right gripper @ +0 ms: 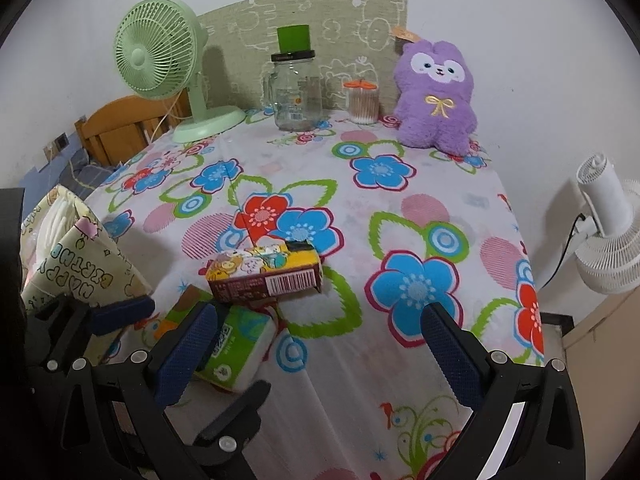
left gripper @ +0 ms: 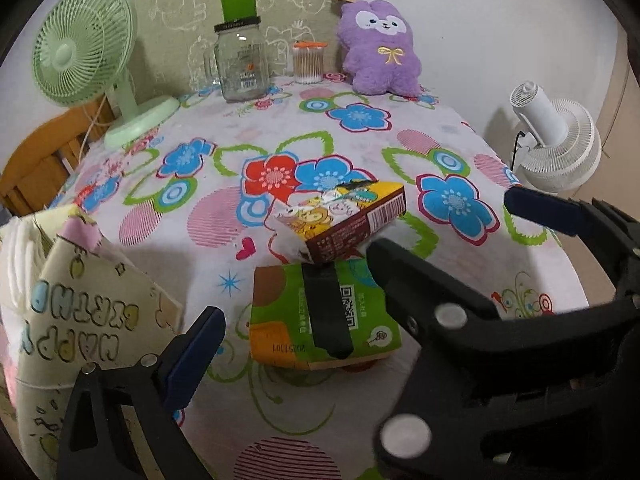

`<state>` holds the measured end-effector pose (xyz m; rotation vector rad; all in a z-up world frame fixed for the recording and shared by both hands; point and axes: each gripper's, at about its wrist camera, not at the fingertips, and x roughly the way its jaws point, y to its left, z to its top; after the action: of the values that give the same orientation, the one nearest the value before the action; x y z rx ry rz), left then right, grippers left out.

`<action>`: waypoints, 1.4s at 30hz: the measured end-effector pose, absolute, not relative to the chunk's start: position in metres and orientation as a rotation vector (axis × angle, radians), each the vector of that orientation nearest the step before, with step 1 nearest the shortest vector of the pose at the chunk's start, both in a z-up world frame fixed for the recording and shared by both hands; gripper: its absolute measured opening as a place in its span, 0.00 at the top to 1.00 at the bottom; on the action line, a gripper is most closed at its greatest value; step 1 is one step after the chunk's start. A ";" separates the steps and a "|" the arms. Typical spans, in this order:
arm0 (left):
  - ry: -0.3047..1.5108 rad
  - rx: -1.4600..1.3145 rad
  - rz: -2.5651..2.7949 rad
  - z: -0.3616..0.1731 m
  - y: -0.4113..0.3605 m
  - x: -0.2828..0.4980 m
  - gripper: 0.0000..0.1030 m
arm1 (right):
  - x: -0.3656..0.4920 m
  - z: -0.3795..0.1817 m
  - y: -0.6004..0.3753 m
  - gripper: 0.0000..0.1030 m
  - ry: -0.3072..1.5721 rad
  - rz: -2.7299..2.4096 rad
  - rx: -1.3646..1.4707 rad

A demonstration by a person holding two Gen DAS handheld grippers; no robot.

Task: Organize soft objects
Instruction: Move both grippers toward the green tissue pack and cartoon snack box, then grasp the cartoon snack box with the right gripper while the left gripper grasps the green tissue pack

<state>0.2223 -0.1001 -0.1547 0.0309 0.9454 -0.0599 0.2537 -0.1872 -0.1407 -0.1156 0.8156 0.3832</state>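
A green tissue pack (left gripper: 324,316) (right gripper: 236,348) with a black strip across it lies on the flowered tablecloth (left gripper: 400,128). One end of a yellow and brown cartoon tissue pack (left gripper: 344,216) (right gripper: 264,272) rests on the green pack. My left gripper (left gripper: 320,340) is open just before the green pack, and its blue pad (left gripper: 196,356) is to the pack's left. My right gripper (right gripper: 320,348) is open beside it, over bare cloth. A purple plush toy (left gripper: 380,52) (right gripper: 436,100) sits upright at the table's far right.
A cream "Happy Birthday" bag (left gripper: 80,308) (right gripper: 76,256) holding white soft items stands at the near left. At the back are a green fan (left gripper: 84,48), a glass jar (left gripper: 240,64) and a cotton swab tub (left gripper: 308,64). A white fan (left gripper: 556,140) stands beyond the right edge.
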 end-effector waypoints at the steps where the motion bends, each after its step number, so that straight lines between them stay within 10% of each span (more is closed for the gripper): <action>1: 0.945 0.033 -0.061 -0.156 -0.100 0.221 0.03 | 0.255 -0.142 -0.185 0.00 0.817 0.386 -0.122; 18: 0.993 -0.006 -0.035 -0.166 -0.085 0.230 0.05 | 0.273 -0.155 -0.153 0.01 0.840 0.462 -0.222; 23: 1.009 -0.015 -0.036 -0.169 -0.083 0.231 0.07 | 0.282 -0.164 -0.151 0.25 0.881 0.508 -0.183; 28: 0.996 -0.018 -0.044 -0.169 -0.083 0.231 0.09 | 0.280 -0.164 -0.151 0.28 0.876 0.505 -0.170; 32: 0.976 -0.004 -0.060 -0.167 -0.086 0.229 0.27 | 0.277 -0.162 -0.155 0.28 0.856 0.474 -0.176; 42: 0.962 0.014 -0.075 -0.165 -0.089 0.228 0.31 | 0.266 -0.155 -0.164 0.28 0.842 0.445 -0.154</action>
<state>0.2285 -0.0893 -0.1646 0.0136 0.9620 -0.0754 0.2660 -0.1645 -0.1551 -0.1544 0.8415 0.4446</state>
